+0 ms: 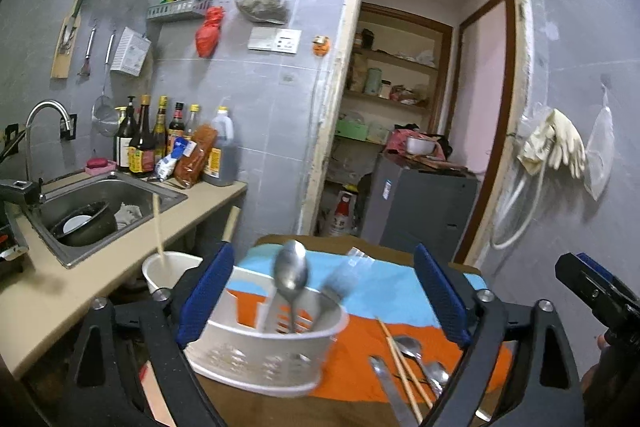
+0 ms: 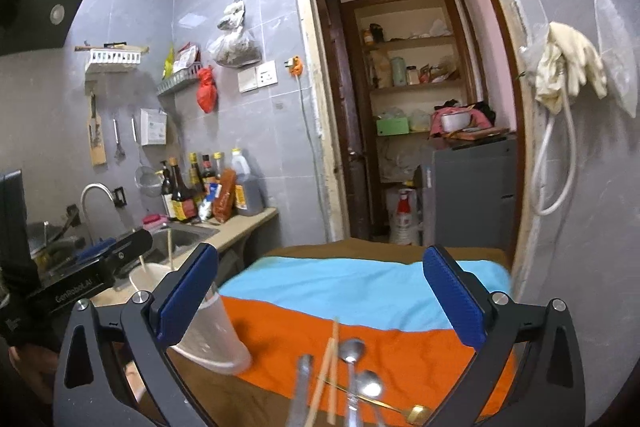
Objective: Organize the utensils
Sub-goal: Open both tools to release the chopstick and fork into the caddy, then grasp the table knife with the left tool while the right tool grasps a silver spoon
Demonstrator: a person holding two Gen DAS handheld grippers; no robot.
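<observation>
A white plastic utensil holder [image 1: 268, 347] stands on the orange and blue cloth [image 1: 380, 291]; its edge shows in the right wrist view [image 2: 212, 331]. A steel spoon [image 1: 291, 269] and a blurred utensil [image 1: 338, 285] stand upright in it. My left gripper [image 1: 324, 295] is open around the holder, its pads apart and empty. Loose chopsticks [image 1: 402, 367], spoons [image 1: 416, 351] and a flat metal utensil [image 1: 386, 387] lie on the cloth to the right. My right gripper [image 2: 320, 295] is open and empty above these chopsticks [image 2: 330, 355] and spoons [image 2: 352, 351].
A counter with a steel sink [image 1: 100, 207] and sauce bottles [image 1: 160, 139] is to the left. A white bucket [image 1: 168, 269] with a stick stands by the table. A doorway [image 1: 420, 107] with shelves and a grey cabinet [image 1: 420, 211] lies behind. Gloves [image 1: 556, 143] hang on the right wall.
</observation>
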